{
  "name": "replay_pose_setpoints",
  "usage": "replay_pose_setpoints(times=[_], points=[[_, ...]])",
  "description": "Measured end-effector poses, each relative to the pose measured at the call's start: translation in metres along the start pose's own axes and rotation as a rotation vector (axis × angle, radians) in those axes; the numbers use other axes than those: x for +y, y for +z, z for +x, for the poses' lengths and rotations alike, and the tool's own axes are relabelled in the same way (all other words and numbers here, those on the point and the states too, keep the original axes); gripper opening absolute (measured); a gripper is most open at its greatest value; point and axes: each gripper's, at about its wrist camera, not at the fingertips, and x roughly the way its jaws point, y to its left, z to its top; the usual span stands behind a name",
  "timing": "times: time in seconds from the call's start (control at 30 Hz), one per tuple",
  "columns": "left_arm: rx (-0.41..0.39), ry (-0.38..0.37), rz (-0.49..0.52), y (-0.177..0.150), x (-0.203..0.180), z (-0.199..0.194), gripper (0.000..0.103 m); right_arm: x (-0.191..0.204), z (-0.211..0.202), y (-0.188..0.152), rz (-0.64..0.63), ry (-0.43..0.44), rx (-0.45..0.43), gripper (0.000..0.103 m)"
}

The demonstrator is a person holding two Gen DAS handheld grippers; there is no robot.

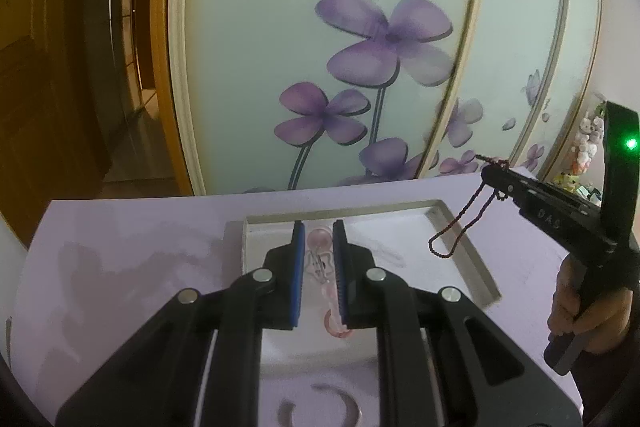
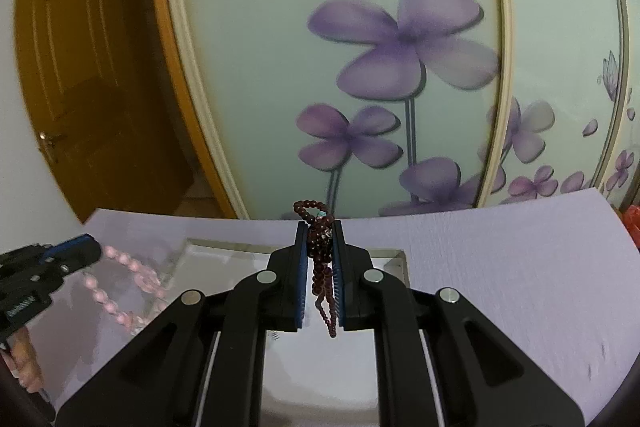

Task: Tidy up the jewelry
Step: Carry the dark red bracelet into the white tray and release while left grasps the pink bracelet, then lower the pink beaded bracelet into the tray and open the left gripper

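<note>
My left gripper point(image 1: 319, 225) is shut on a pink bead bracelet point(image 1: 320, 267), which hangs between its blue pads above a shallow white tray point(image 1: 476, 259). At the right of that view my right gripper point(image 1: 486, 173) holds a dark red bead string point(image 1: 460, 227) dangling over the tray's right rim. In the right wrist view the right gripper point(image 2: 320, 223) is shut on the dark red beads point(image 2: 320, 267), which loop above the fingertips and trail down between them. The left gripper point(image 2: 94, 251) shows at the left edge with the pink beads point(image 2: 120, 311) hanging from it, blurred.
The tray point(image 2: 396, 259) lies on a lilac tabletop point(image 1: 120, 247). Behind stand sliding doors printed with purple flowers point(image 1: 384, 39) and a brown wooden door point(image 2: 80, 87). A person's hand point(image 1: 580, 307) grips the right gripper's handle.
</note>
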Motion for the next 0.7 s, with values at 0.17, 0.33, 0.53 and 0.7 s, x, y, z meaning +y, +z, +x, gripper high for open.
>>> replay_pose_setpoints(times=[0.17, 0.33, 0.53, 0.7], points=[[0.037, 0.008, -0.007, -0.001, 0.007, 0.038, 0.014, -0.013, 0.042, -0.009, 0.008, -0.024, 0.068, 0.012], [0.060, 0.006, -0.008, -0.005, 0.011, 0.060, 0.014, -0.023, 0.058, -0.021, 0.043, 0.001, 0.138, 0.044], [0.064, 0.006, -0.012, -0.009, 0.014, 0.067, 0.014, -0.028, 0.048, -0.021, 0.046, 0.007, 0.124, 0.046], [0.082, 0.009, -0.023, -0.012, 0.016, 0.079, 0.014, -0.030, 0.042, -0.020, 0.058, 0.018, 0.122, 0.046]])
